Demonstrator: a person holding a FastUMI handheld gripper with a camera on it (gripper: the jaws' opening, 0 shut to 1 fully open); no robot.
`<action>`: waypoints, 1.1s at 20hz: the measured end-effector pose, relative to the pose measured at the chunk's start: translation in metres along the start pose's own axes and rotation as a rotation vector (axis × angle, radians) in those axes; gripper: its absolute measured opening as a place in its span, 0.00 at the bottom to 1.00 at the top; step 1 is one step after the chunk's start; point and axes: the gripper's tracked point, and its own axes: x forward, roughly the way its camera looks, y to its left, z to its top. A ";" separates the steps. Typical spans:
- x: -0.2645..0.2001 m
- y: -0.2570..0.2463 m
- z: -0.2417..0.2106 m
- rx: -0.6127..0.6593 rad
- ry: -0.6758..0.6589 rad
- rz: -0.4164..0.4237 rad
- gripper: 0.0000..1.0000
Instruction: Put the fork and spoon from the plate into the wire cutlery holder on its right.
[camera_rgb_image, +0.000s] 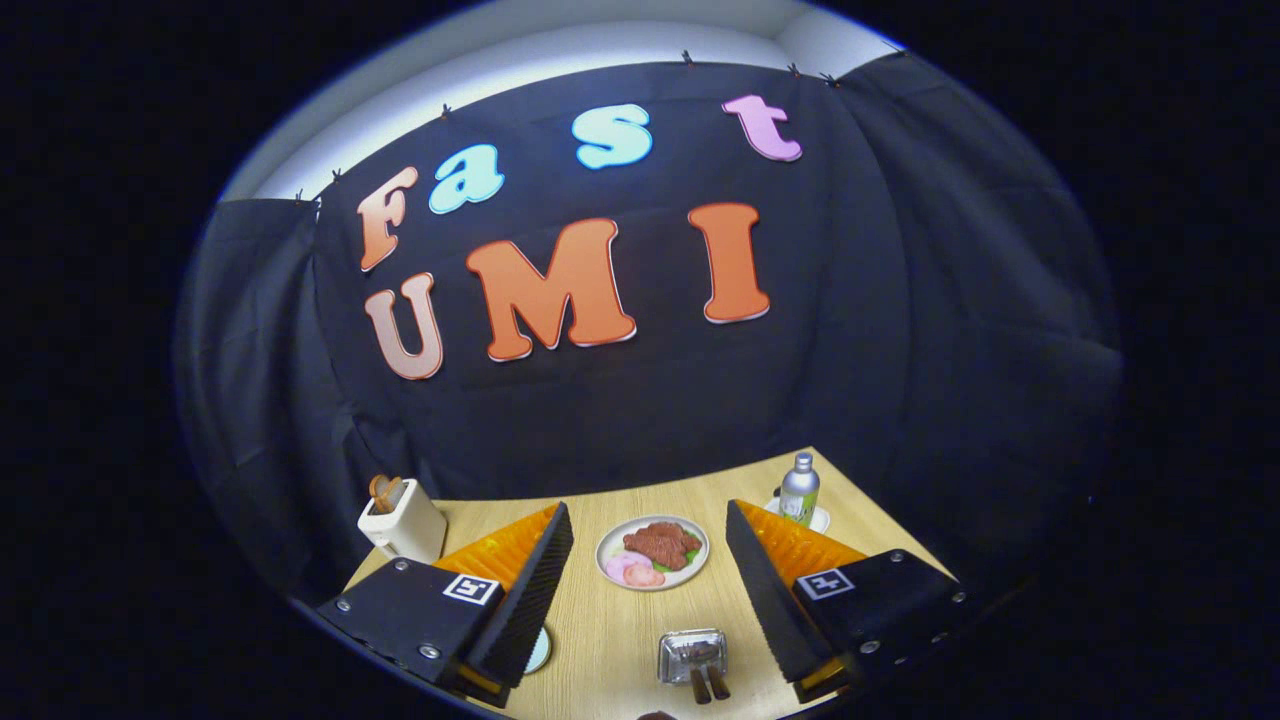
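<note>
Spread wide, our gripper (649, 560) hangs empty above the wooden table (610, 630), the wire cutlery holder (691, 655) with two utensil handles (708, 682) between its fingers, a plate of food (652, 552) just beyond, bare tabletop around both.

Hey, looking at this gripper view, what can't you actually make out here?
- Wire cutlery holder: two dark handles stick out; too small to tell fork from spoon.
- Pale plate: mostly hidden behind one of the open fingers.
- Toaster: what sits in its slot is too small to identify.
- Bottle: label unreadable.
- Food plate: the food items are too small to name.
</note>
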 end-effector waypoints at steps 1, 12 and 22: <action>-0.002 0.001 0.014 -0.012 -0.049 -0.007 0.97; -0.018 0.036 0.096 -0.176 -0.343 -0.001 0.97; -0.016 0.047 0.101 -0.162 -0.365 0.011 0.97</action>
